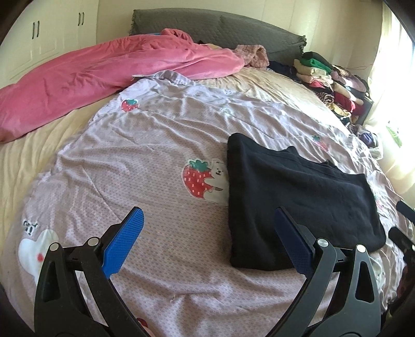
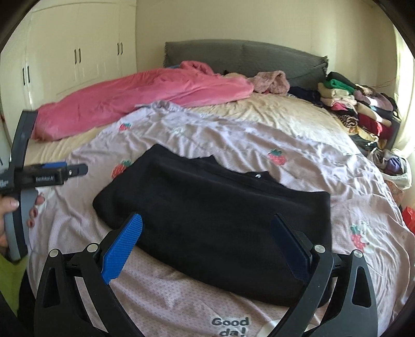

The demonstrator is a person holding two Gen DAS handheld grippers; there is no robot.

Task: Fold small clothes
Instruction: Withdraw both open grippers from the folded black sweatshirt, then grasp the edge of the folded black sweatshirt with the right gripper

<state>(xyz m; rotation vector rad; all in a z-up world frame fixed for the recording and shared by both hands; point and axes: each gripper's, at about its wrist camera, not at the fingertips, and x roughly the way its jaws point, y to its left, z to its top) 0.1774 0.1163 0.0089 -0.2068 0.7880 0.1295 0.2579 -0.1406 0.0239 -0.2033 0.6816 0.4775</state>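
Left wrist view: a bed fills the frame, spread with a lilac quilt (image 1: 160, 145) printed with strawberries and a small bear. A cream sheet (image 1: 269, 83) shows beyond the quilt, and a pink duvet (image 1: 85, 77) lies bunched along the far left. Behind it stand a grey padded headboard (image 1: 207, 23) and white wardrobe doors (image 1: 46, 39). A stack of folded clothes (image 1: 329, 77) sits at the bed's far right corner, beside a bright, washed-out window. The left gripper (image 1: 207, 241) hangs above the quilt with its blue-padded jaws spread wide and nothing between them. The black garment (image 1: 298, 197), folded into a rough rectangle, lies flat on the quilt to the right; the right finger overlaps its near corner in the picture, but whether they touch I cannot tell. A dark part at the right edge is cut off by the frame.

Right wrist view: the same bed, quilt (image 2: 233, 140), pink duvet (image 2: 145, 96), headboard (image 2: 246, 57), wardrobe (image 2: 77, 57) and clothes stack (image 2: 350, 109) appear. The black garment (image 2: 212, 207) lies straight ahead, with a small pale button near its far edge. The right gripper (image 2: 207, 246) is wide open and empty, its fingers framing the garment's near edge. At the left, a hand (image 2: 15, 215) grips the left gripper's handle; that gripper is seen side-on and its jaws cannot be judged here. Embroidered words at the bottom are partly hidden.
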